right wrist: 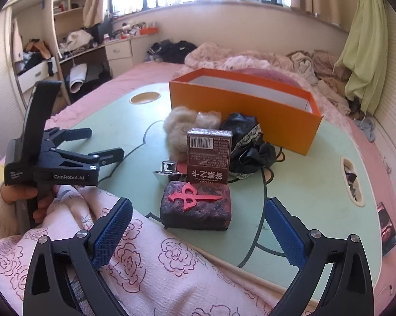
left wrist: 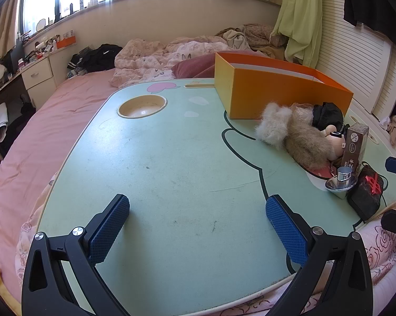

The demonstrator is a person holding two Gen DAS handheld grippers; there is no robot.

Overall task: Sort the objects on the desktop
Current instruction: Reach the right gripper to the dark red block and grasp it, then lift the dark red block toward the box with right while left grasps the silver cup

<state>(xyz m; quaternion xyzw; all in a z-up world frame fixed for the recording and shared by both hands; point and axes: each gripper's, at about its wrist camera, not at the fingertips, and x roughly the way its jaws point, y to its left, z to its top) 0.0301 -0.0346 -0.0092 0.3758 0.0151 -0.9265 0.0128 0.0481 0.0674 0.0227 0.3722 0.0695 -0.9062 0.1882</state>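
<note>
An open orange box (left wrist: pixel 277 92) (right wrist: pixel 240 105) stands at the far side of the green lap table (left wrist: pixel 171 158) (right wrist: pixel 303 171). In front of it lies a pile: fluffy beige and white plush pieces (left wrist: pixel 287 134) (right wrist: pixel 179 129), black lace fabric (right wrist: pixel 248 142), a brown card box (right wrist: pixel 208 155) (left wrist: pixel 354 144), a chrome knob (left wrist: pixel 341 180) (right wrist: pixel 169 167), and a dark block with a red emblem (right wrist: pixel 198 205) (left wrist: pixel 366 194). My left gripper (left wrist: pixel 198 226) is open over bare table, left of the pile. My right gripper (right wrist: pixel 199 233) is open just in front of the dark block.
The table sits on a bed with a pink sheet (left wrist: pixel 39 131) and floral quilt (right wrist: pixel 145 263). A round cup recess (left wrist: pixel 142 105) is at the table's far left. A hand (right wrist: pixel 26 197) holds the left gripper (right wrist: pixel 66 155) in the right wrist view.
</note>
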